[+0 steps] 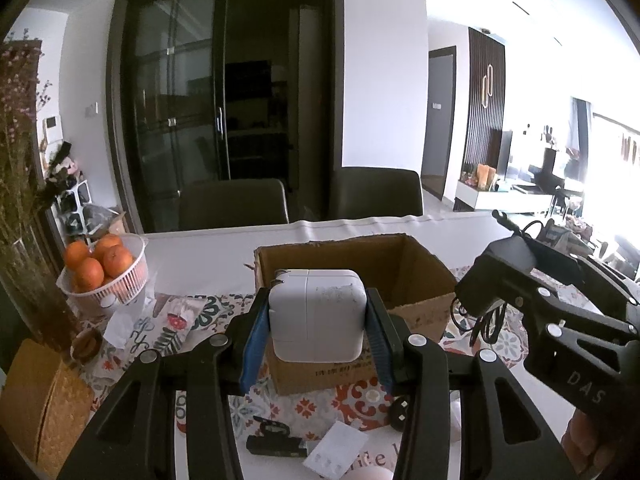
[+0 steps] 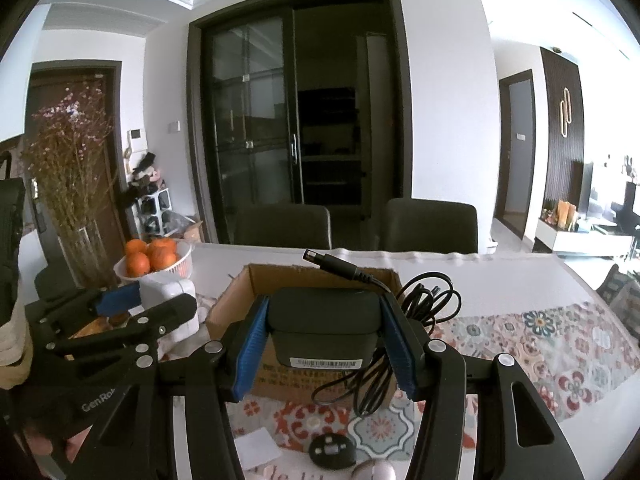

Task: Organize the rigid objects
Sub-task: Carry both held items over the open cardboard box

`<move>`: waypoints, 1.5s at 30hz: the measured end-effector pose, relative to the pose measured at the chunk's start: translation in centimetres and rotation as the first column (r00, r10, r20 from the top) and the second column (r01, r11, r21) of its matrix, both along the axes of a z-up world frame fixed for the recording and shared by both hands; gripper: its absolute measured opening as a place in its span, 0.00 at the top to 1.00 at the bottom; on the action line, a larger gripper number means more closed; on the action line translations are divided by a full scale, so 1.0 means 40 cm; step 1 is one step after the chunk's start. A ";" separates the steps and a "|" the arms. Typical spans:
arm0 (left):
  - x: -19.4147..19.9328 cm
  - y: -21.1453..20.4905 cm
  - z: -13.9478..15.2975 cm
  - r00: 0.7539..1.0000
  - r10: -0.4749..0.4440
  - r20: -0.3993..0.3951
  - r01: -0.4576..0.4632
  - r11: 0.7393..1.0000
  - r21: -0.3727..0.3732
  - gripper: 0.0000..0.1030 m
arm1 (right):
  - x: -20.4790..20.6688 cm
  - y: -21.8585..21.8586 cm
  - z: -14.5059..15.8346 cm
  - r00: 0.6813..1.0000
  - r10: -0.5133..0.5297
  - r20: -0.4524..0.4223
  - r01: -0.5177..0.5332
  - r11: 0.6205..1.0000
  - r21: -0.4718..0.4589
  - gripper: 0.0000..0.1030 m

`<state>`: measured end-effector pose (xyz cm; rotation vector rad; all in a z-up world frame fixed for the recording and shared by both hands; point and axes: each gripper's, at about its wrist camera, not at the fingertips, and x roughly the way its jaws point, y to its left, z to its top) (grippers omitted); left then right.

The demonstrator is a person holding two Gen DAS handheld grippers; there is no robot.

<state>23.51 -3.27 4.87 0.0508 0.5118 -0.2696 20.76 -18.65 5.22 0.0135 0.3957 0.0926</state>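
Note:
My left gripper (image 1: 318,316) is shut on a white square power adapter (image 1: 317,314) and holds it above the near wall of an open cardboard box (image 1: 420,276). My right gripper (image 2: 325,322) is shut on a black power brick (image 2: 324,328) whose black cable (image 2: 424,304) hangs loose to the right, its plug (image 2: 330,262) pointing up left. It is held over the same box (image 2: 232,304). The right gripper also shows in the left wrist view (image 1: 496,280), to the right of the box.
A white basket of oranges (image 1: 102,268) and a vase of dried flowers (image 1: 24,184) stand at the left. A wicker box (image 1: 44,400), a small black device (image 1: 276,440), white paper (image 1: 336,450) and a round black plug (image 2: 332,450) lie on the patterned runner (image 2: 560,352). Two chairs stand behind the table.

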 end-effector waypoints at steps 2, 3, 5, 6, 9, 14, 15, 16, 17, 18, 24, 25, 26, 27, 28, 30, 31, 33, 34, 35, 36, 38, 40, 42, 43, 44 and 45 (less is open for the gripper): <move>0.017 -0.002 0.002 1.000 0.001 -0.008 -0.001 1.000 0.006 0.57 | 0.020 -0.002 0.008 1.000 0.003 -0.001 -0.003 1.000 0.003 0.46; 0.023 -0.003 0.004 1.000 0.002 -0.011 -0.002 1.000 0.008 0.57 | 0.029 -0.004 0.011 1.000 0.004 -0.003 -0.004 1.000 0.004 0.46; 0.040 -0.004 0.006 1.000 0.001 -0.019 -0.001 1.000 0.011 0.57 | 0.048 -0.004 0.017 1.000 0.006 -0.006 -0.006 1.000 0.005 0.47; 0.048 -0.006 0.007 1.000 0.002 -0.022 -0.002 1.000 0.014 0.57 | 0.056 -0.003 0.019 1.000 0.006 -0.006 -0.006 1.000 0.003 0.46; 0.071 -0.008 0.012 0.999 0.003 -0.033 -0.003 1.000 0.011 0.57 | 0.084 0.000 0.027 1.000 0.010 -0.008 -0.010 1.000 -0.007 0.46; 0.112 -0.012 0.020 0.999 0.011 -0.040 -0.010 1.000 0.016 0.57 | 0.124 0.000 0.036 1.000 0.019 -0.018 -0.020 1.000 -0.006 0.47; 0.121 -0.013 0.022 0.999 0.010 -0.042 -0.010 1.000 0.017 0.57 | 0.132 -0.001 0.039 1.000 0.021 -0.020 -0.021 1.000 -0.008 0.47; 0.131 -0.016 0.023 0.999 0.010 -0.045 -0.009 1.000 0.019 0.57 | 0.141 0.000 0.041 1.000 0.021 -0.020 -0.021 1.000 -0.010 0.47; 0.140 -0.018 0.025 0.999 0.012 -0.048 -0.011 1.000 0.024 0.57 | 0.152 -0.001 0.045 1.000 0.022 -0.020 -0.022 1.000 -0.013 0.46; 0.150 -0.019 0.027 0.999 0.014 -0.051 -0.013 1.000 0.028 0.57 | 0.161 -0.002 0.047 0.999 0.023 -0.024 -0.023 1.000 -0.015 0.46; 0.198 -0.028 0.031 0.998 0.017 -0.064 -0.014 0.999 0.043 0.57 | 0.219 -0.013 0.052 0.998 0.039 -0.056 -0.040 0.999 -0.022 0.47; 0.207 -0.031 0.031 0.997 0.017 -0.069 -0.014 0.999 0.045 0.57 | 0.229 -0.014 0.051 0.997 0.044 -0.065 -0.045 0.999 -0.022 0.47; 0.216 -0.031 0.030 0.997 0.019 -0.073 -0.016 0.999 0.046 0.57 | 0.240 -0.015 0.049 0.996 0.050 -0.077 -0.052 0.998 -0.018 0.47; 0.224 -0.032 0.027 0.997 0.021 -0.079 -0.018 0.999 0.050 0.57 | 0.253 -0.016 0.046 0.994 0.056 -0.089 -0.057 0.998 -0.013 0.46; 0.234 -0.033 0.024 0.996 0.024 -0.089 -0.020 0.999 0.049 0.57 | 0.263 -0.020 0.043 0.993 0.058 -0.100 -0.059 0.998 -0.007 0.47; 0.255 -0.034 0.018 0.993 0.021 -0.117 -0.016 0.999 0.043 0.57 | 0.287 -0.024 0.034 0.990 0.062 -0.125 -0.061 0.998 0.006 0.47; 0.266 -0.034 0.014 0.991 0.017 -0.133 -0.012 0.999 0.040 0.57 | 0.300 -0.026 0.030 0.988 0.064 -0.140 -0.063 0.998 0.015 0.47; 0.287 -0.038 0.004 0.986 0.015 -0.166 -0.008 0.999 0.040 0.57 | 0.317 -0.027 0.021 0.984 0.070 -0.161 -0.066 0.997 0.030 0.47; 0.294 -0.044 0.001 0.984 0.013 -0.177 -0.005 0.999 0.041 0.57 | 0.326 -0.028 0.017 0.983 0.071 -0.170 -0.066 0.997 0.035 0.47; 0.302 -0.046 -0.007 0.982 0.011 -0.188 -0.003 0.999 0.043 0.57 | 0.336 -0.029 0.012 0.981 0.071 -0.179 -0.065 0.997 0.039 0.47; 0.309 -0.048 -0.013 0.980 0.012 -0.198 -0.003 0.999 0.046 0.57 | 0.344 -0.029 0.006 0.979 0.071 -0.190 -0.064 0.997 0.041 0.47; 0.322 -0.051 -0.027 0.976 0.013 -0.217 -0.002 0.999 0.052 0.57 | 0.357 -0.032 -0.009 0.975 0.067 -0.211 -0.060 0.997 0.041 0.47; 0.333 -0.052 -0.042 0.972 0.016 -0.234 -0.002 0.998 0.061 0.57 | 0.367 -0.031 -0.021 0.972 0.063 -0.225 -0.057 0.998 0.036 0.47; 0.343 -0.054 -0.057 0.968 0.017 -0.252 0.001 0.998 0.069 0.57 | 0.378 -0.033 -0.036 0.967 0.062 -0.248 -0.054 0.998 0.039 0.47; 0.347 -0.057 -0.065 0.965 0.018 -0.261 0.001 0.997 0.074 0.57 | 0.384 -0.036 -0.043 0.964 0.064 -0.258 -0.055 0.998 0.043 0.46; 0.351 -0.062 -0.073 0.963 0.020 -0.269 0.002 0.997 0.082 0.57 | 0.389 -0.038 -0.052 0.961 0.064 -0.270 -0.054 0.997 0.046 0.46; 0.355 -0.066 -0.081 0.960 0.021 -0.279 0.003 0.996 0.088 0.57 | 0.393 -0.040 -0.060 0.958 0.063 -0.279 -0.051 0.997 0.051 0.46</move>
